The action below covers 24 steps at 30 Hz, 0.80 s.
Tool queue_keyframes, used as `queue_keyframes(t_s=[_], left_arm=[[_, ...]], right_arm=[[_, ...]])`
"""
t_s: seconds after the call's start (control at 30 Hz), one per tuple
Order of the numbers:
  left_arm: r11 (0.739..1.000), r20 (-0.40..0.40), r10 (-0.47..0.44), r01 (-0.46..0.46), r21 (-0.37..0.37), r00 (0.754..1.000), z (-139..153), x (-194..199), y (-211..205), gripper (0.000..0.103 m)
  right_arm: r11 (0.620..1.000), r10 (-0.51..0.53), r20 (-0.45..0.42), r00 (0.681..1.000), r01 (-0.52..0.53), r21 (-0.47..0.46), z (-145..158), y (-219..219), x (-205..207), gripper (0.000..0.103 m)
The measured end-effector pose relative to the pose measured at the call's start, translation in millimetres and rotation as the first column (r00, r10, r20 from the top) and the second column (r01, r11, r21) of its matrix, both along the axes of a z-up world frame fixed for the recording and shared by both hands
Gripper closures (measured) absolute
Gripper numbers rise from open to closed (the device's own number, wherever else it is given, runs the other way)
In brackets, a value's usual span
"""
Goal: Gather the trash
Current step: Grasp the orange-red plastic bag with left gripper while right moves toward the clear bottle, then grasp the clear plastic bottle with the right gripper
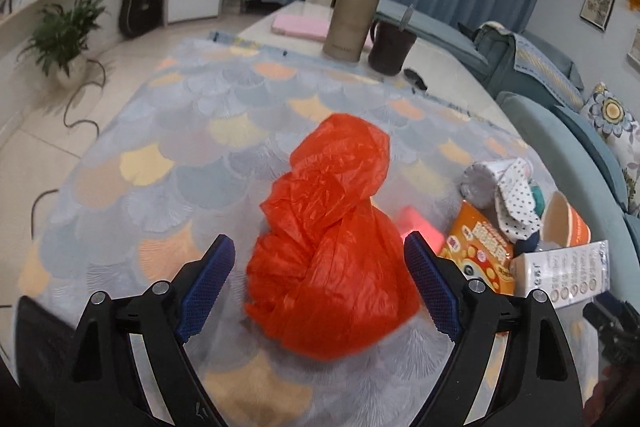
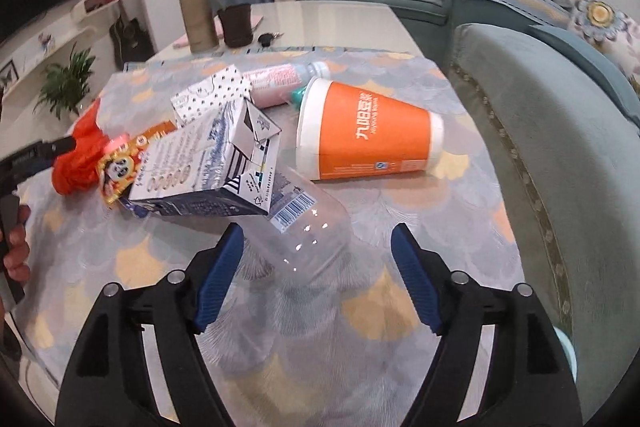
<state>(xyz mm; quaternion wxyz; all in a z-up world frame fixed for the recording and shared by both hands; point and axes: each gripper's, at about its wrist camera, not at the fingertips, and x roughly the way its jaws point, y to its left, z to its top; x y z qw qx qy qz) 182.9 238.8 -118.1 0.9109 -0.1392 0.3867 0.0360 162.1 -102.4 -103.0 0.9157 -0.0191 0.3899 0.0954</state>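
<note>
Right wrist: orange cup (image 2: 372, 131) reads "九阳豆浆".

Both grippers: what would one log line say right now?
left gripper: open, around red bag | right gripper: open, around clear bottle | nothing gripped

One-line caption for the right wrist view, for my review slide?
Open right tool straddles a clear plastic bottle lying beside a milk carton and a tipped orange paper cup.

Left gripper (image 1: 319, 259) jaws wide; right gripper (image 2: 317, 251) wide, apparently gripping nothing.
</note>
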Motion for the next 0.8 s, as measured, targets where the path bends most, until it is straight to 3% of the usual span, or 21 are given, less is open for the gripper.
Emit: queue_keyframes(t_s=[0.3,0.43,0.53,0.6,0.8], left_arm=[[0.999,-0.054,0.007,-0.009,-0.032,0.999,-23,10,1,0.019],[1.000,-0.059,0.002,-0.002,-0.001,0.998,-24,11,-2,0.020],[1.000,-0.054,-0.007,0.007,0.016,0.999,-23,11,-7,0.031],[0.999,-0.045,-0.009,0.010,0.032,0.999,-22,9,-9,0.037],[0.997,0.009,-0.021,0.021,0.079,1.000,-14,1,-18,0.050]], right_arm=[[0.996,0.083,-0.044,0.996,-0.084,-0.033,-15,18,25,0.028],[0.996,0.080,-0.041,0.996,-0.082,-0.029,-16,24,31,0.026],[0.997,0.075,-0.036,0.996,-0.075,0.010,-13,21,26,0.031],[0.996,0.082,-0.047,0.996,-0.079,0.047,-12,19,23,0.040],[0.998,0.015,-0.050,0.999,-0.012,0.061,-6,9,-4,0.043]])
